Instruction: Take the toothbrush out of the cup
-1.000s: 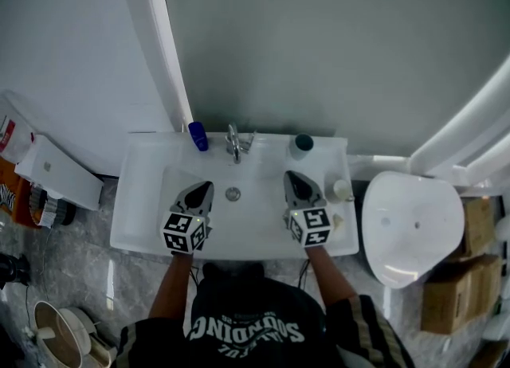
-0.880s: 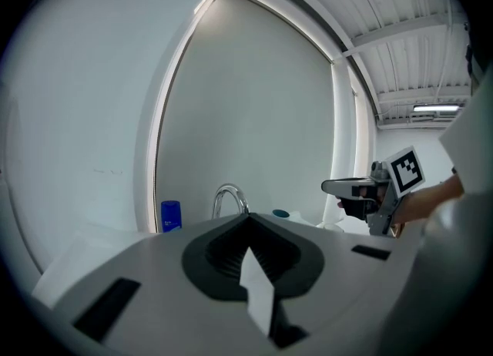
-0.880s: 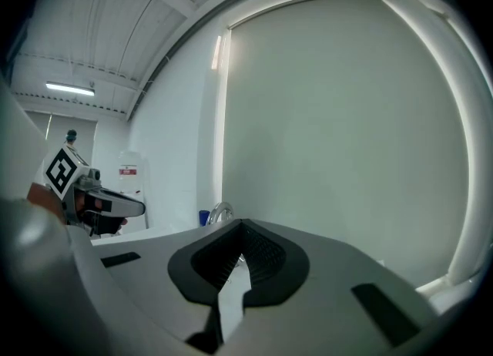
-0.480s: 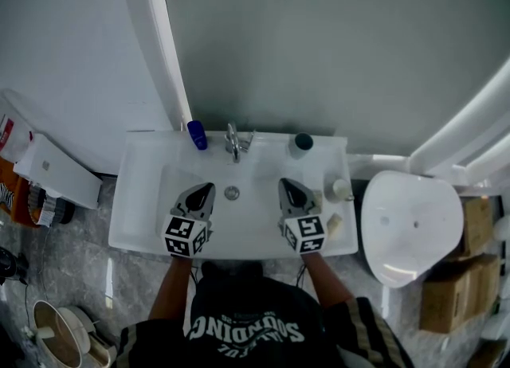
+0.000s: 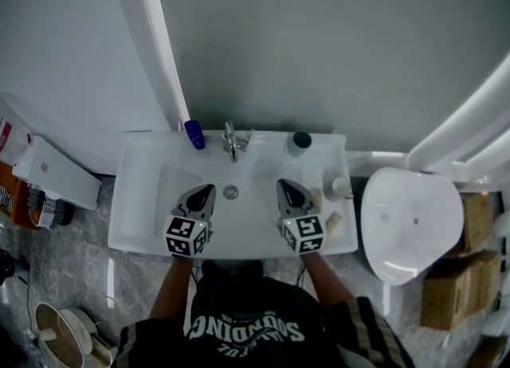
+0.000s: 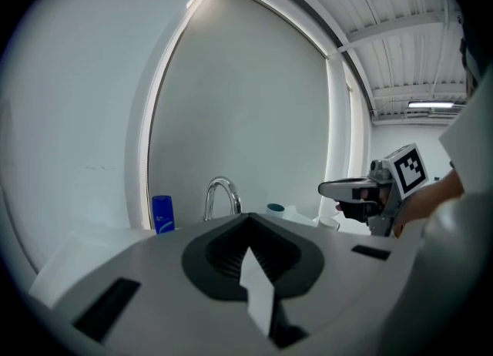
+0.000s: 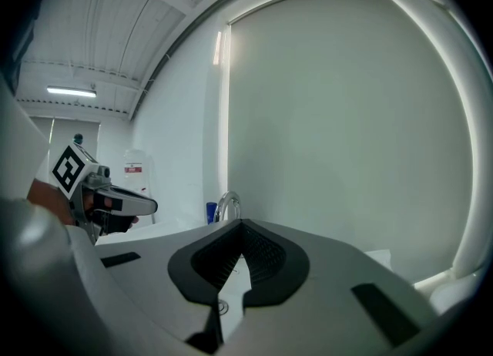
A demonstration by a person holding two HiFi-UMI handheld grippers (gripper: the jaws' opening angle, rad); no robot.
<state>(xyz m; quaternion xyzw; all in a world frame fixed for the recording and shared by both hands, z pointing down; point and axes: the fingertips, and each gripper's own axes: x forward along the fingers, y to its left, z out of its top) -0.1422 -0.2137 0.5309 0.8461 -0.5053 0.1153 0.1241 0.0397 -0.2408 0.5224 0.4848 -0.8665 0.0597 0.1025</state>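
Both grippers hover over the white sink (image 5: pixel 139 199), side by side and pointing toward the faucet (image 5: pixel 231 142). My left gripper (image 5: pixel 205 189) is shut and empty; its tip sits just left of the drain (image 5: pixel 230 192). To the right of the drain my right gripper (image 5: pixel 283 185) is also shut with nothing in it. A round dark-topped cup (image 5: pixel 300 142) stands on the back rim, right of the faucet, well apart from either gripper. I cannot make out a toothbrush in any view. The left gripper view shows the right gripper (image 6: pixel 331 189) with its jaws together.
A blue bottle (image 5: pixel 194 134) stands left of the faucet. A small white bottle (image 5: pixel 341 189) and a small pale item (image 5: pixel 333 221) rest on the sink's right ledge. A white toilet (image 5: pixel 410 227) is at the right, cardboard boxes (image 5: pixel 450 299) beyond it. A mirror fills the wall behind.
The right gripper has edged slightly to the left over the basin. The left gripper has kept still.
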